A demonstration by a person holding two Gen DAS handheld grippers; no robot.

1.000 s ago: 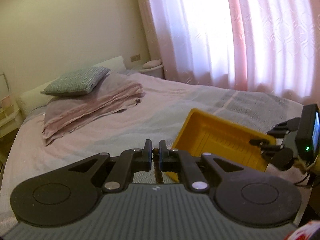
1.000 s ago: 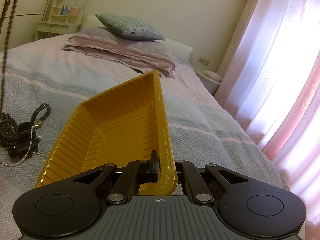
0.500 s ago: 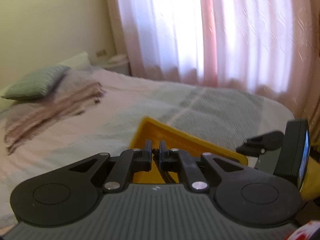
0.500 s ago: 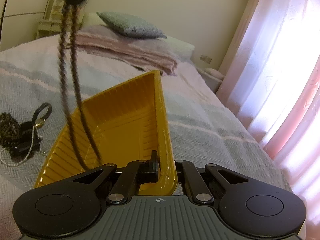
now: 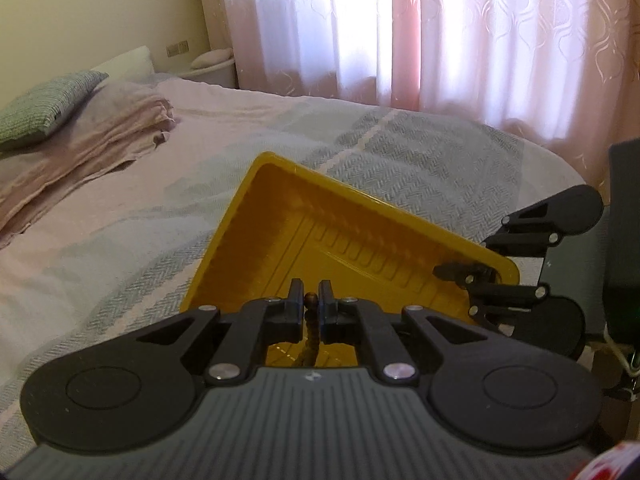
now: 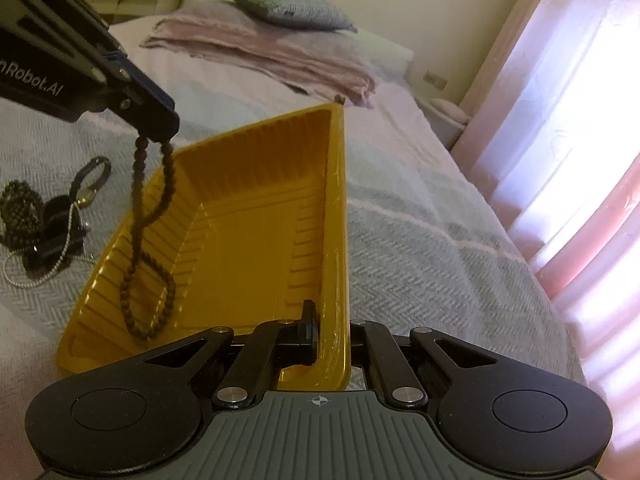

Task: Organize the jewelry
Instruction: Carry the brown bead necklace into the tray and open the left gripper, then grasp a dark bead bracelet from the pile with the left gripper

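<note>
The left gripper (image 6: 158, 136) tilts downward, jaws nearly together on a bead string (image 6: 148, 240). The right gripper (image 6: 330, 328) points down too, jaws clamped on the tray's (image 6: 240, 240) near-right rim.

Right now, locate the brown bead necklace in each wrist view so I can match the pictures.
Left wrist: brown bead necklace at bottom centre, pinched in the left tongs, mostly hidden below them.
Right wrist: the necklace hangs at left as a twisted loop from the left tongs, dangling over the tray's left side.
Shared landmark: the yellow tray.
</note>
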